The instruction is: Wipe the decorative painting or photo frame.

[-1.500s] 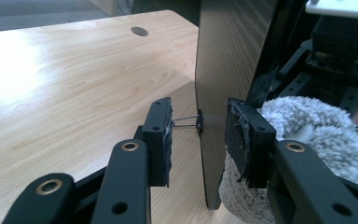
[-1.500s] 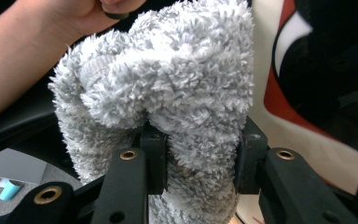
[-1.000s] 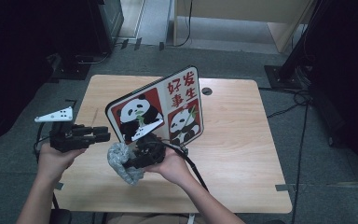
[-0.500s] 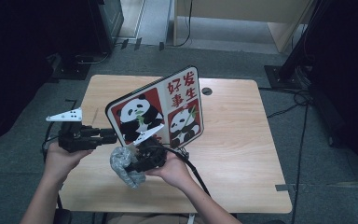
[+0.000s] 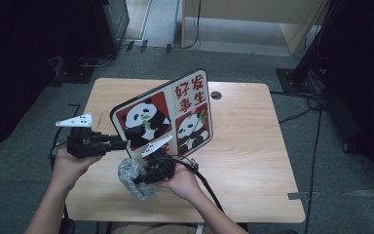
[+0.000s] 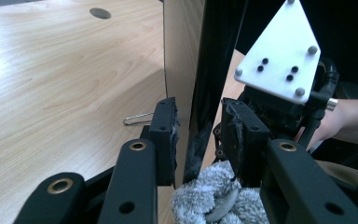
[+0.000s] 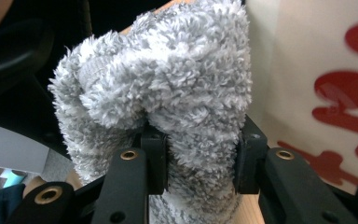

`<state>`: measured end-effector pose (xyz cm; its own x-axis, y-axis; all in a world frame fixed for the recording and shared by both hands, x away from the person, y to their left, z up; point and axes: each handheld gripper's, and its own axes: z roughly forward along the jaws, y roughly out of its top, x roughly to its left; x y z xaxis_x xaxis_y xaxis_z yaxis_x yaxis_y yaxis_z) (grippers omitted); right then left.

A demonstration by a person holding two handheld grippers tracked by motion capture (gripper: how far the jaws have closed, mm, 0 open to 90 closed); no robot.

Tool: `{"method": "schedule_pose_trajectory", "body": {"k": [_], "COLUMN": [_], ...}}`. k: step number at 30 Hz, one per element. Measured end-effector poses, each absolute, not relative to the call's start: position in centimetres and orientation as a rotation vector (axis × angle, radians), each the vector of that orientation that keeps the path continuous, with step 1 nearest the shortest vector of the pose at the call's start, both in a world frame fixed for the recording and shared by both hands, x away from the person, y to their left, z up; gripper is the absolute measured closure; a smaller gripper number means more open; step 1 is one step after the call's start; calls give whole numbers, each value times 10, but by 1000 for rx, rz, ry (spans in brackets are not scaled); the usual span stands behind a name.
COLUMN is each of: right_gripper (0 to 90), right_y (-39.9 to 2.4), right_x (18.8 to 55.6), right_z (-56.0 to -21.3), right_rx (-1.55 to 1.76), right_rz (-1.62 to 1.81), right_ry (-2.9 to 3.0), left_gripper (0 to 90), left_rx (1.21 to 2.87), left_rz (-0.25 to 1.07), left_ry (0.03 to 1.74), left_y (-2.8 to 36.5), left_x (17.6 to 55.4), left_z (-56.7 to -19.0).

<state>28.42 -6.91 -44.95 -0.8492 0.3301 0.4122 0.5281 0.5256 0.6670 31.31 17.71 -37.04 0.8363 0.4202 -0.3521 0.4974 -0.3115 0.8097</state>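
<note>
Your left claw (image 5: 119, 144) straddles the lower left edge of the panda board (image 5: 165, 114), its jaws just closing in on the board; the left gripper view shows a sliver of gap on each side. Your right claw (image 7: 193, 147) is clamped on the grey fluffy cloth (image 7: 168, 88), held against the board's lower edge, above the desk (image 5: 253, 146).

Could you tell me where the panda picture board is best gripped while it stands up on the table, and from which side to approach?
Grip the panda board by its lower left edge, coming in from the left, probably as the left tool does now: the board is thin and flat, standing on edge, so its edge slips between the two jaws. That likely leaves the printed face free for the grey fluffy cloth in the right tool.
</note>
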Motion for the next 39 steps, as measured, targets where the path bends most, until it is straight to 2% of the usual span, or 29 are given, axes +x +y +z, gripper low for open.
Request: {"method": "schedule_pose_trajectory", "body": {"k": [16, 21, 26, 39], "right_gripper": [648, 651, 661, 660], "right_y": [-79, -82, -84, -116], "right_x": [283, 284, 283, 293], "right_z": [-473, -473, -461, -402], "right_rx": [-707, -704, -667, -681], "right_rz": [-1231, -1226, -1220, -1348], "right_ry": [-2500, -2491, -2503, -2503], "left_gripper": [765, 766, 766, 765], "left_rx": [1954, 1946, 1944, 1945], "left_rz": [-111, -118, -116, -114], "left_ry": [692, 693, 694, 693], "left_y": [169, 169, 169, 169], "left_x": [315, 315, 315, 315], "left_z": [-376, -377, -377, -377]}}
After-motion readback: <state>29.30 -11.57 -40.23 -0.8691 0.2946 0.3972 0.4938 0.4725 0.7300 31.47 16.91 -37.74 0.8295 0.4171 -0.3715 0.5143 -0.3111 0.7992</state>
